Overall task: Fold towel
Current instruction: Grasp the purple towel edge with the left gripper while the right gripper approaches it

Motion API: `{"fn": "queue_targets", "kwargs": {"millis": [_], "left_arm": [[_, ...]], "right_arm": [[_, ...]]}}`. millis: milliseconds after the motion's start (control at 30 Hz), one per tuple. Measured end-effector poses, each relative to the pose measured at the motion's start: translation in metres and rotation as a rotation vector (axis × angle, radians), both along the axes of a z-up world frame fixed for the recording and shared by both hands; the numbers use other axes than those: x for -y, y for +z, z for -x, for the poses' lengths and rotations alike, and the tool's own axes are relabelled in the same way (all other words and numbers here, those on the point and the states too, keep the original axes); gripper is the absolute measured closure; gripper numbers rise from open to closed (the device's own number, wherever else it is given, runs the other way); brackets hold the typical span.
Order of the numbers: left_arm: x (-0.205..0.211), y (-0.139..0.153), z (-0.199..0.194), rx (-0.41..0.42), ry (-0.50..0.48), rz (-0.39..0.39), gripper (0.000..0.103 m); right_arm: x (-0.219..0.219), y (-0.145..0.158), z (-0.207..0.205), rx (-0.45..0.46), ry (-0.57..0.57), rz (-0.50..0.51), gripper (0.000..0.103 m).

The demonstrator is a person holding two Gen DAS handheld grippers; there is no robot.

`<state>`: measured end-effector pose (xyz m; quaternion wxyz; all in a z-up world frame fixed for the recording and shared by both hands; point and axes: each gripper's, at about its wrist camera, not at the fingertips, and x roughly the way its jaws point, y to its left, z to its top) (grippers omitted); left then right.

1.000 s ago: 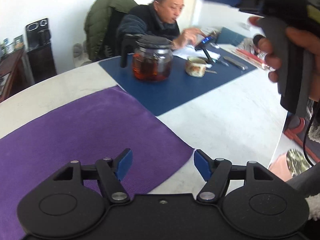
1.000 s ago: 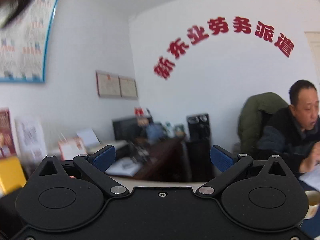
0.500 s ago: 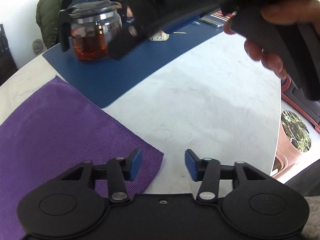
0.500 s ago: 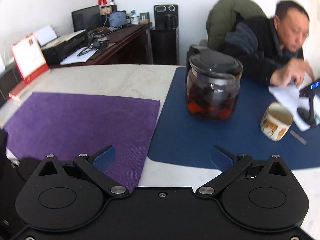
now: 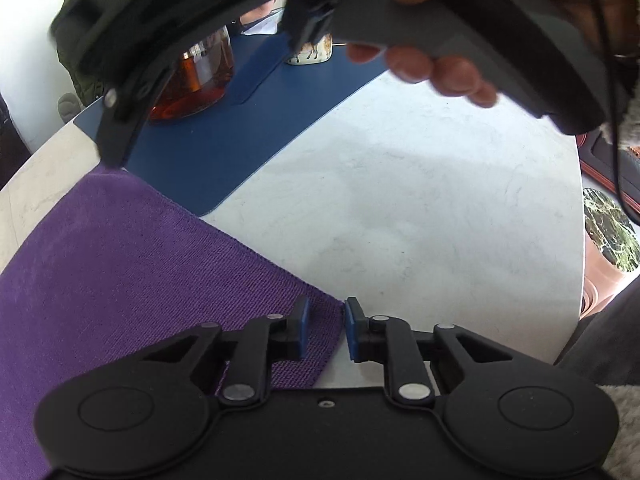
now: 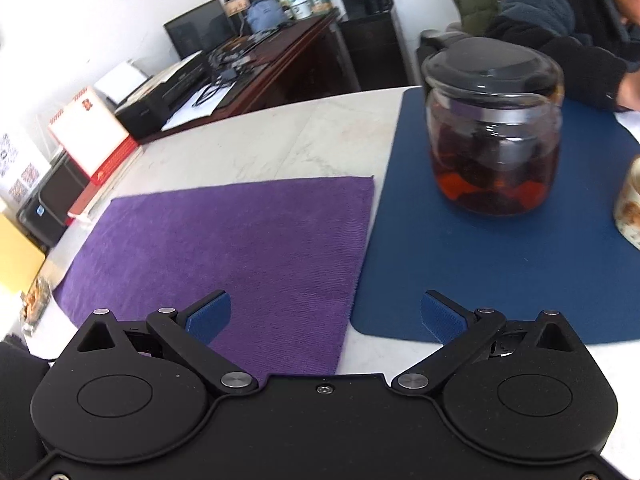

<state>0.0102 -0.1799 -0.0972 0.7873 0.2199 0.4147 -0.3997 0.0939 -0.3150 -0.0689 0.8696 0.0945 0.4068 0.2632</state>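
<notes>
Purple towel lies flat on the marble tabletop, left of the blue mat. Left gripper: fingers just closed in, now narrow, pinching the towel's near corner. Right gripper: fingers wide, over the towel's right edge, holding nothing.

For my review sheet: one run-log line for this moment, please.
step: grasp corner | left gripper: closing on purple towel corner | right gripper: open, above towel edge | towel: flat, unfolded
</notes>
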Motion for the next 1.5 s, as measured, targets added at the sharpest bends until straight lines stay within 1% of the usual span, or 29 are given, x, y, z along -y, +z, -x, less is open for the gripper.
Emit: {"fn": "queue_targets", "kwargs": {"millis": [167, 300, 433, 567, 667, 800, 967, 1000, 1067, 1133, 1267, 1333, 1367, 1400, 1433, 1467, 1500], "left_arm": [[-0.003, -0.001, -0.003, -0.012, 0.019, 0.011, 0.097], [-0.005, -0.001, -0.006, -0.028, 0.033, 0.023, 0.097], [-0.008, -0.002, -0.009, -0.044, 0.045, 0.039, 0.097], [-0.009, -0.003, -0.013, -0.058, 0.049, 0.049, 0.097], [-0.009, -0.004, -0.014, -0.062, 0.047, 0.052, 0.097], [-0.009, -0.005, -0.016, -0.067, 0.042, 0.054, 0.097], [-0.011, -0.004, -0.020, -0.071, 0.036, 0.057, 0.097], [-0.011, -0.004, -0.021, -0.073, 0.036, 0.059, 0.097], [-0.012, -0.004, -0.022, -0.074, 0.035, 0.061, 0.097], [-0.012, -0.005, -0.024, -0.076, 0.032, 0.062, 0.097], [-0.013, -0.006, -0.027, -0.078, 0.033, 0.066, 0.097], [-0.012, -0.006, -0.028, -0.079, 0.034, 0.067, 0.097], [-0.012, -0.006, -0.028, -0.079, 0.034, 0.068, 0.097], [-0.012, -0.006, -0.029, -0.079, 0.034, 0.069, 0.096], [-0.013, -0.006, -0.030, -0.078, 0.034, 0.069, 0.096], [-0.013, -0.006, -0.030, -0.078, 0.034, 0.070, 0.096], [-0.013, -0.007, -0.031, -0.078, 0.034, 0.072, 0.096]], "right_arm": [[-0.026, -0.002, -0.018, 0.035, 0.092, 0.027, 0.000], [-0.045, -0.007, -0.039, 0.069, 0.149, 0.048, 0.001], [-0.059, -0.012, -0.064, 0.115, 0.160, 0.091, 0.003], [-0.064, -0.019, -0.086, 0.140, 0.152, 0.112, 0.007], [-0.064, -0.024, -0.102, 0.146, 0.132, 0.106, 0.011], [-0.064, -0.034, -0.123, 0.124, 0.103, 0.093, 0.021], [-0.065, -0.043, -0.134, 0.122, 0.069, 0.120, 0.031], [-0.064, -0.044, -0.135, 0.123, 0.058, 0.120, 0.034], [-0.064, -0.045, -0.136, 0.130, 0.045, 0.126, 0.036], [-0.066, -0.048, -0.139, 0.128, 0.044, 0.134, 0.036], [-0.072, -0.053, -0.143, 0.135, 0.044, 0.166, 0.043], [-0.075, -0.054, -0.142, 0.141, 0.048, 0.187, 0.043], [-0.076, -0.054, -0.142, 0.145, 0.050, 0.197, 0.046], [-0.078, -0.054, -0.141, 0.151, 0.051, 0.209, 0.052], [-0.078, -0.054, -0.140, 0.156, 0.053, 0.222, 0.053], [-0.078, -0.054, -0.140, 0.156, 0.056, 0.222, 0.057], [-0.077, -0.054, -0.140, 0.151, 0.060, 0.217, 0.066]]}}
